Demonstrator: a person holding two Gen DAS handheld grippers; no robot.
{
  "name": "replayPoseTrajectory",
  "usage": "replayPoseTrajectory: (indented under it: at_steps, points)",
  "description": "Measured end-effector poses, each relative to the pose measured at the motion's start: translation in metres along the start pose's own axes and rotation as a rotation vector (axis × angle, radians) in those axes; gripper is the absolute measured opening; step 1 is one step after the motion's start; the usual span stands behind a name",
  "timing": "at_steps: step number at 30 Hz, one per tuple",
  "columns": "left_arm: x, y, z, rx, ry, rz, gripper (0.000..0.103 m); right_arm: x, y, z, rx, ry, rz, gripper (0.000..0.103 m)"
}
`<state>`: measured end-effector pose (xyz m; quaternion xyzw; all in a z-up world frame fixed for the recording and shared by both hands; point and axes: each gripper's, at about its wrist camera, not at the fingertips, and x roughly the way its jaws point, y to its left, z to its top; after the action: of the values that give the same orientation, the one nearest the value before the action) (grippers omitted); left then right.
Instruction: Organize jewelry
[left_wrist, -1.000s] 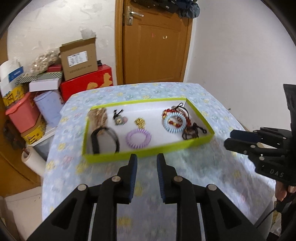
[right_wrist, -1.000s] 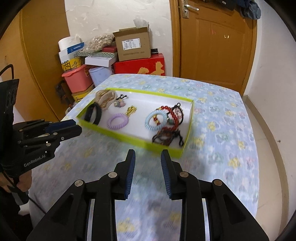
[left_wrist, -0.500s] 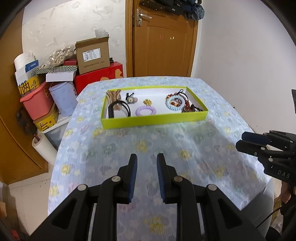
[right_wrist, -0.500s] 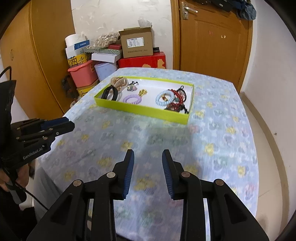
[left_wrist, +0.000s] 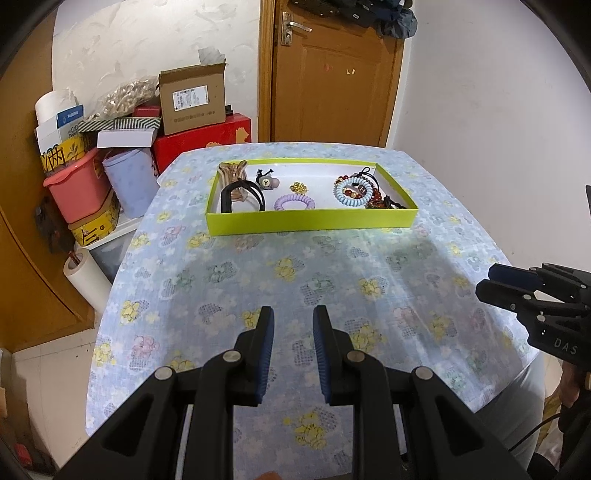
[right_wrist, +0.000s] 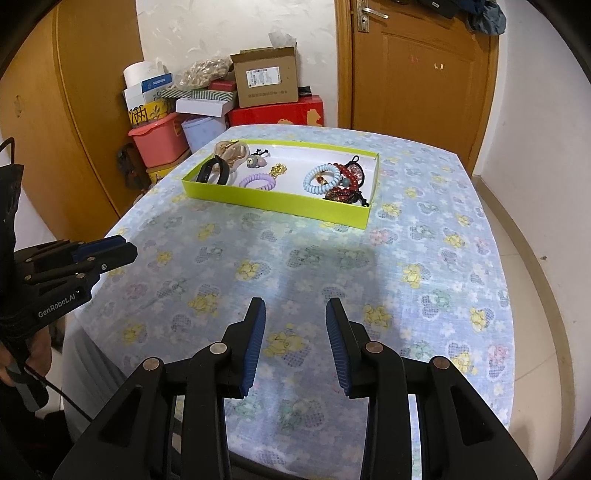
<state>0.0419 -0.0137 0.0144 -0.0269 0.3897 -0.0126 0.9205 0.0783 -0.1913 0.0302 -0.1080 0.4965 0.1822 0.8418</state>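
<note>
A lime-green tray (left_wrist: 310, 223) (right_wrist: 275, 201) sits at the far middle of the flowered tablecloth. Inside lie a black band (left_wrist: 242, 195), a purple coil tie (left_wrist: 294, 202) (right_wrist: 258, 181), a light-blue coil tie (left_wrist: 352, 192) (right_wrist: 321, 179), red beads (right_wrist: 349, 181), a small gold piece (left_wrist: 298, 187) and a beige clip (left_wrist: 232, 171). My left gripper (left_wrist: 293, 317) hovers over the near table, jaws apart, nothing between them. My right gripper (right_wrist: 295, 310) also hangs over the near cloth, its jaws opening and empty. Both are well short of the tray.
Boxes, a pink bin (left_wrist: 79, 188) and a paper roll (left_wrist: 86, 277) are stacked left of the table. A brown door (left_wrist: 332, 70) stands behind. The tablecloth (left_wrist: 295, 273) between the grippers and the tray is bare. The table's right edge drops to tiled floor (right_wrist: 535, 258).
Both grippers have drawn back from the tray, which now looks smaller and farther away. The right gripper's jaws have spread wider. The tray's contents have not moved.
</note>
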Motion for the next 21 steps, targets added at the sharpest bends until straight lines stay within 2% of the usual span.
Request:
replayPoseTrajectory:
  at_steps: [21]
  points:
    - [0.011,0.006,0.001,-0.018,0.025,0.012,0.023,0.013,-0.001,0.002,-0.001,0.031,-0.002,0.035]
